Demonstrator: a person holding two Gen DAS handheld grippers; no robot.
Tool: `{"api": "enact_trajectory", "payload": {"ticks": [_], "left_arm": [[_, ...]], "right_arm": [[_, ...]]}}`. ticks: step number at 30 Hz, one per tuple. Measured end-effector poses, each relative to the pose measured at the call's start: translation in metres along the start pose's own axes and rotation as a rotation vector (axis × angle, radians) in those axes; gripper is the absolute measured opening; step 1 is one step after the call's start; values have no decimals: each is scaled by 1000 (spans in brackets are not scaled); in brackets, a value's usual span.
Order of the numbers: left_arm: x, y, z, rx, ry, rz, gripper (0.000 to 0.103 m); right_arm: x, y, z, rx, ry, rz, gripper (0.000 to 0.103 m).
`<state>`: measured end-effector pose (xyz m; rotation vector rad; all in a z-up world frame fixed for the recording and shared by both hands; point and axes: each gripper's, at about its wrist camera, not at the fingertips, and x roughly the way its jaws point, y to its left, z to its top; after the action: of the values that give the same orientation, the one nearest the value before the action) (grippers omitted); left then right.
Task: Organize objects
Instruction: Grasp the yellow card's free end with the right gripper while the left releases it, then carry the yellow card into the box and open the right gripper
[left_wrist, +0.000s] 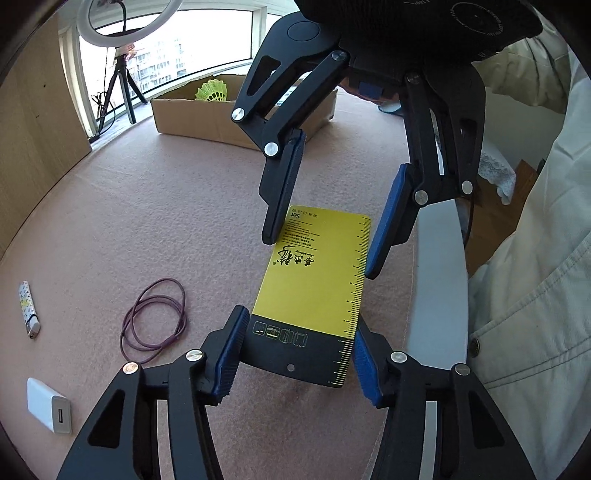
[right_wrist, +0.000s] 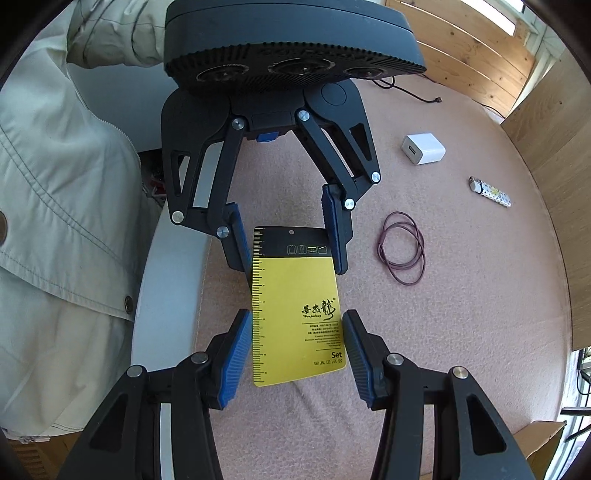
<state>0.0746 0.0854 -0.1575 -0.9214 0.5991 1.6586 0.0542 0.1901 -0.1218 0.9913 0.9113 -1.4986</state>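
The fine print on the yellow card (right_wrist: 295, 295) is too small to read. At the upper middle of the left wrist view, the cardboard box (left_wrist: 192, 114) is partly hidden behind the right claw (left_wrist: 319, 253). The ring light (left_wrist: 110, 35) is cut off by the top edge.

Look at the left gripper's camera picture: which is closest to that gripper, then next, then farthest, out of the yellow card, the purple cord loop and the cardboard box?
1. Yellow card: right between the left gripper fingers.
2. Purple cord loop: on the pink mat, off to the picture's left.
3. Cardboard box: far back by the window.
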Motion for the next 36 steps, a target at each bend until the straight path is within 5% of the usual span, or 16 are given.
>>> {"api": "enact_trajectory", "payload": {"ticks": [6,15,24,33,36], "left_arm": [[-9,-11,38,16,32,51,57],[8,-30,145,75,58,155,56],[61,-23,235,165,38,123,56],[100,-16,286,217,52,95,57],[108,-12,287,202,59,204,74]], "right_arm": [[-21,1,-8,-33,-47,-21,46],[-86,-10,-68,-97,-119,-101,46],[-124,-33,-133,-6,-85,-197,46],[-145,-43,-186,56,-90,-226,46],[-147,-50,-197,69,-86,-250,46]]}}
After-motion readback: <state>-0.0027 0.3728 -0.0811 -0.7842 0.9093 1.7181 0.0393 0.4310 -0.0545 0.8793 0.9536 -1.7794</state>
